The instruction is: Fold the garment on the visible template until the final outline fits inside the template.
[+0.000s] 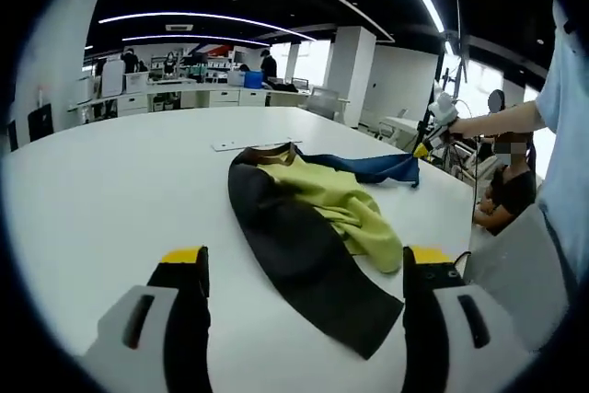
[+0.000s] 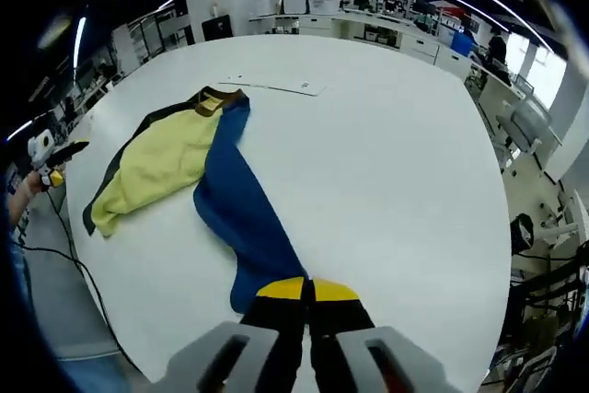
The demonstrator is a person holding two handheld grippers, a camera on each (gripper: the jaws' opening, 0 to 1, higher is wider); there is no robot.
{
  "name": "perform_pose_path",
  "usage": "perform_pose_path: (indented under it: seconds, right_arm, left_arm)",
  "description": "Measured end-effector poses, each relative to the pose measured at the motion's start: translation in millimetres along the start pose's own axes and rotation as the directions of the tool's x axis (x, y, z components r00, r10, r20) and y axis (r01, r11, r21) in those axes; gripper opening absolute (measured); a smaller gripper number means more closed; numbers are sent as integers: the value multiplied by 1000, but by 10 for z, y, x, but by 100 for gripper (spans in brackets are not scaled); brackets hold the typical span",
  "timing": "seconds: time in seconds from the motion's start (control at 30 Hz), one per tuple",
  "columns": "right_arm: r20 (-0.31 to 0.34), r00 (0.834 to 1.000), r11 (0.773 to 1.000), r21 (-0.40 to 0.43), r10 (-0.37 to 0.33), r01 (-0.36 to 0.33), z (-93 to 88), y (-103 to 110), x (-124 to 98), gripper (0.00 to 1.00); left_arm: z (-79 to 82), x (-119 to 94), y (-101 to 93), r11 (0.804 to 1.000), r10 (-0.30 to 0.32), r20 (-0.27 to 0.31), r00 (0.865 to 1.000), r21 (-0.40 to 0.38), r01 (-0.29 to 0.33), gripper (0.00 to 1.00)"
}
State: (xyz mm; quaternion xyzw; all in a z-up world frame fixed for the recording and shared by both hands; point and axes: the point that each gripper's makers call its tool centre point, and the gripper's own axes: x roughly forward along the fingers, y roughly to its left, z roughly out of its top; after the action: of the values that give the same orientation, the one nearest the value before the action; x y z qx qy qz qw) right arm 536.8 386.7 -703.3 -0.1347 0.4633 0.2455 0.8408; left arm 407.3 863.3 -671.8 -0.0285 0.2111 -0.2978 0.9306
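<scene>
Looking along the left tongs (image 1: 299,269), spread wide above the white surface (image 1: 110,181), the garment (image 1: 313,227) stretches from 11 to 5 o'clock, its black part nearest. From the right tongs (image 2: 307,290), pressed together on the garment's (image 2: 212,181) blue end, it runs toward 11 o'clock; the pinched edge is hidden.

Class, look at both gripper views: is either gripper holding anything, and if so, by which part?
The right gripper, jaws closed, pinches the blue panel's end of the yellow, blue and black fabric garment. The left gripper is open, holding nothing.
</scene>
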Motion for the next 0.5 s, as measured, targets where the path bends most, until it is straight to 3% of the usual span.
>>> perform_pose_path:
  seconds: [0.5]
  right_arm:
    - [-112, 991, 997, -21, -77, 75, 1, -667, 225, 0]
  left_arm:
    - [14, 89, 108, 1000, 22, -8, 1000, -2, -22, 81]
